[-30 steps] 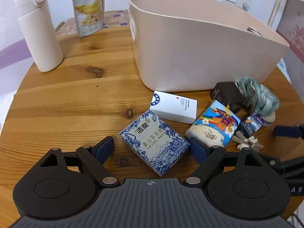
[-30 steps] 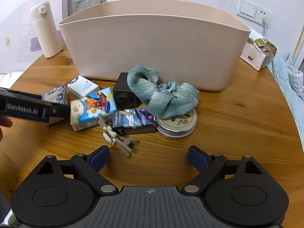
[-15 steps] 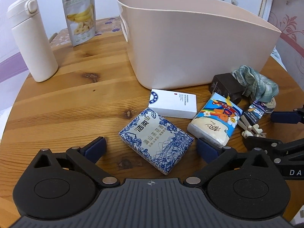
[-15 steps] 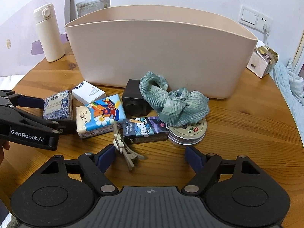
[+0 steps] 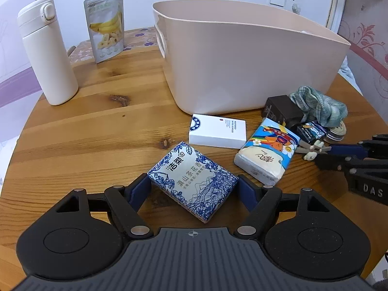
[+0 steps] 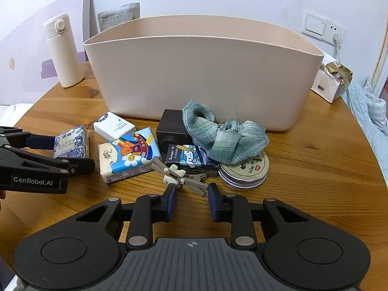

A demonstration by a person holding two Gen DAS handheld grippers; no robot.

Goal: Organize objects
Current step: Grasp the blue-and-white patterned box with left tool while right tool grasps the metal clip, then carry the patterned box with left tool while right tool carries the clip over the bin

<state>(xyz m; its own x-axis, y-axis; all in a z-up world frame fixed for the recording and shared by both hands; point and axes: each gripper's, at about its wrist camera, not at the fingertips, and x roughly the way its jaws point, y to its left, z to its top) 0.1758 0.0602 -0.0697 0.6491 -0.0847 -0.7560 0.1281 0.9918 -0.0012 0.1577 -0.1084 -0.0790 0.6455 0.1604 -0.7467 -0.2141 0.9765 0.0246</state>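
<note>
A round wooden table [image 5: 101, 131] fills most of both views, with a white wall behind it and a light switch [image 6: 314, 25] and socket at the upper right of the right wrist view. A large beige tub [image 6: 201, 77] stands at the middle of the table, its front wall facing the right wrist camera. A white flask [image 5: 47, 55] stands upright at the upper left of the left wrist view, with a pouch of banana chips [image 5: 105, 25] propped just right of it. A foil-topped packet [image 6: 333, 81] sits at the right edge, beside the tub.

In front of the tub lies a cluster of small things: a green scrunchie [image 6: 225, 135] draped over a round tin [image 6: 245, 169], a dark box [image 6: 171, 128], a cartoon tissue pack [image 6: 129, 154], a white box [image 5: 217, 131], a small blue card pack [image 6: 191, 158] and a pale bear keyring [image 6: 181, 177].

The left gripper [image 5: 194, 189] sits low in the left wrist view, and its jaws have just been closing around a blue-patterned tissue pack [image 5: 192, 179]. The blue pads [image 5: 139, 190] sit against the pack's two corners, gripping it on the table.

The right gripper [image 6: 191, 201] has just been closing too, its jaws now narrow. The end of the keyring lies between the pad tips, with the left pad touching it; whether they pinch it cannot be told.
</note>
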